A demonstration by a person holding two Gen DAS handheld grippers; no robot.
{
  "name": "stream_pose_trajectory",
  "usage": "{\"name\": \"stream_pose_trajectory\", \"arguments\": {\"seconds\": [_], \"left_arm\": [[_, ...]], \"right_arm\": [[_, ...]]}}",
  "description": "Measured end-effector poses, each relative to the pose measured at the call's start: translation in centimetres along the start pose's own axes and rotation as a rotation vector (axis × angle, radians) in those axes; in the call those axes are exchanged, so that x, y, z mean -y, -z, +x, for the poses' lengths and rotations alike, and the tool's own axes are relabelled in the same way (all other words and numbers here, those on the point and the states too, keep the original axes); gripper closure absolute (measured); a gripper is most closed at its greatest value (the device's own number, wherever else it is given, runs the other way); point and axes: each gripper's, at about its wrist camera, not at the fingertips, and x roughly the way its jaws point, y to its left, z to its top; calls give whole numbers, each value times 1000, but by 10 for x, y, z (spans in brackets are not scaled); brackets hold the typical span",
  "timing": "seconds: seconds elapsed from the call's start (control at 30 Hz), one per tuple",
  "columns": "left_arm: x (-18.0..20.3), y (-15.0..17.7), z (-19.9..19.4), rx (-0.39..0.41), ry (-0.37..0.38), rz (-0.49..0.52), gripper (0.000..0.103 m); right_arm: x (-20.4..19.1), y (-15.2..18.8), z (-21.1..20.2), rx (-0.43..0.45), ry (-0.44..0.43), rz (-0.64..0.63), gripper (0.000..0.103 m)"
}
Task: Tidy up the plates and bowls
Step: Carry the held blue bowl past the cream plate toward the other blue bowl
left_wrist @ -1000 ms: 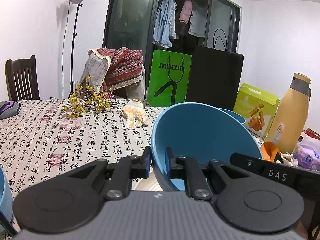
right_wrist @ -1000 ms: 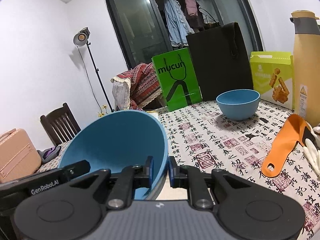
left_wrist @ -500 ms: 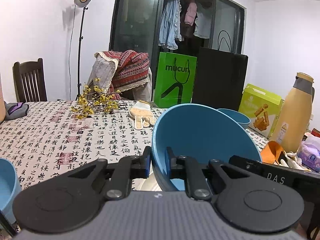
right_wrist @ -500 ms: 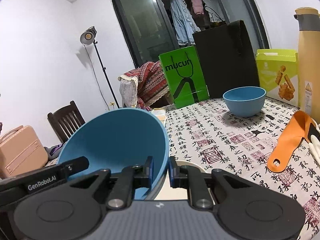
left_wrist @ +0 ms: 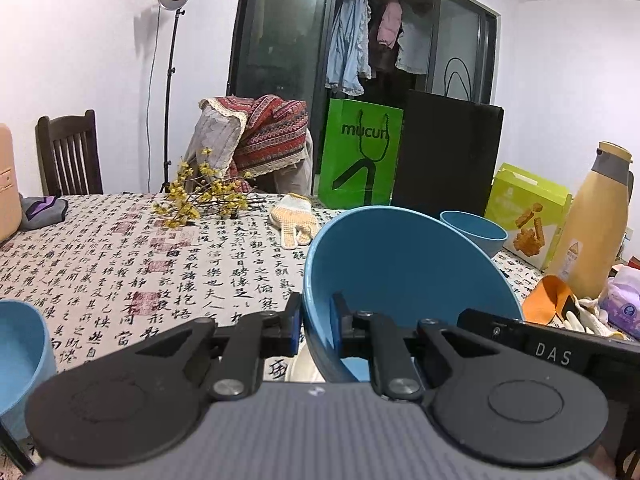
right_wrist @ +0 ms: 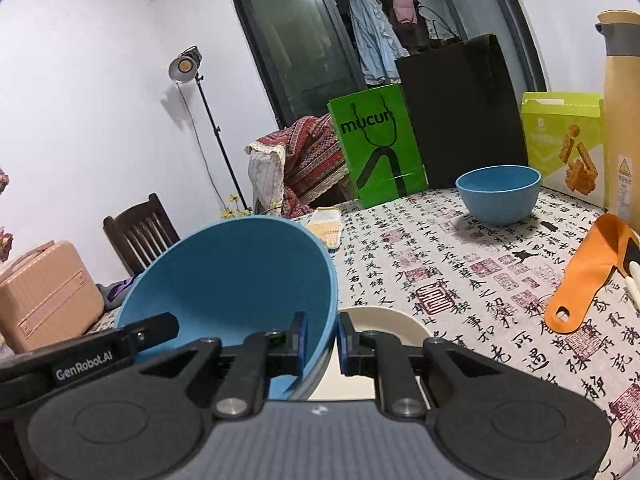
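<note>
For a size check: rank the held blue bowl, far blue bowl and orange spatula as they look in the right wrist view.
1. Held blue bowl, largest, though nearness inflates it.
2. Far blue bowl and orange spatula: look alike, unranked.

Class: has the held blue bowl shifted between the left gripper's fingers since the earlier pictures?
No. The blue bowl sits at the same spot in the left gripper.

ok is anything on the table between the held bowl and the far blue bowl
Nothing visible. The held bowl, pinched by both grippers, faces bare tablecloth up to the far bowl; the orange scoop lies off to the right.
</note>
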Motion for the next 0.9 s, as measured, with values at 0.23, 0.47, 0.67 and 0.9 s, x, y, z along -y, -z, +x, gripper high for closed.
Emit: {"name": "stream_pose_trajectory", "arguments": {"seconds": [0.23,0.47,0.67,0.9], "left_arm": [[-9,4,-9,10,-33,-4,88],[-20,3,-13,23,-53,-16,89],[-29,3,-17,32,-71,-21,88],[-44,2,-21,46,-98,-35,89]], "right_arm": [[-10,5,1,-8,-34,-16,88],[-22,7,7,-21,-56,-28,88],[-32,7,9,-26,-72,-38,88],[-47,8,18,-40,-96,-54,88]]}}
